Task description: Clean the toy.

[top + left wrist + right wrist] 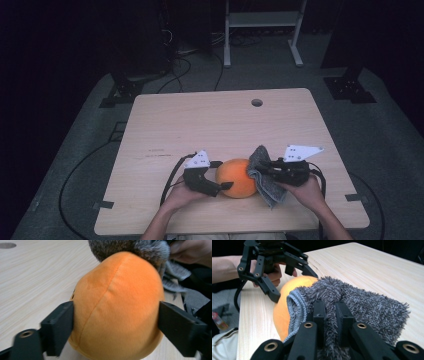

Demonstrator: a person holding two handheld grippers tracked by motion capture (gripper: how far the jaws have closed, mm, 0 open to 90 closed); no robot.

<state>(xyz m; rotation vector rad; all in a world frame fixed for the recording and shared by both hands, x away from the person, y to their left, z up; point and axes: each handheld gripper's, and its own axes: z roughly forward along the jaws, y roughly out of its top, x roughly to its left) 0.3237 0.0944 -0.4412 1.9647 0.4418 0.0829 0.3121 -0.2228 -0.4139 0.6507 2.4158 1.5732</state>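
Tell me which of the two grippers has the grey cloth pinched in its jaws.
The right gripper: its jaws are shut on the grey cloth. The left gripper instead straddles the orange plush ball.

Dim room, lit tabletop, soft close-ups

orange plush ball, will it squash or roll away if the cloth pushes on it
The orange plush ball looks soft and seamed, so it probably dents. Being round, it may roll, though the left hand-held gripper brackets it against the grey cloth.

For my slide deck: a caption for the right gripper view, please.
Right gripper clamps a grey cloth against an orange plush ball.
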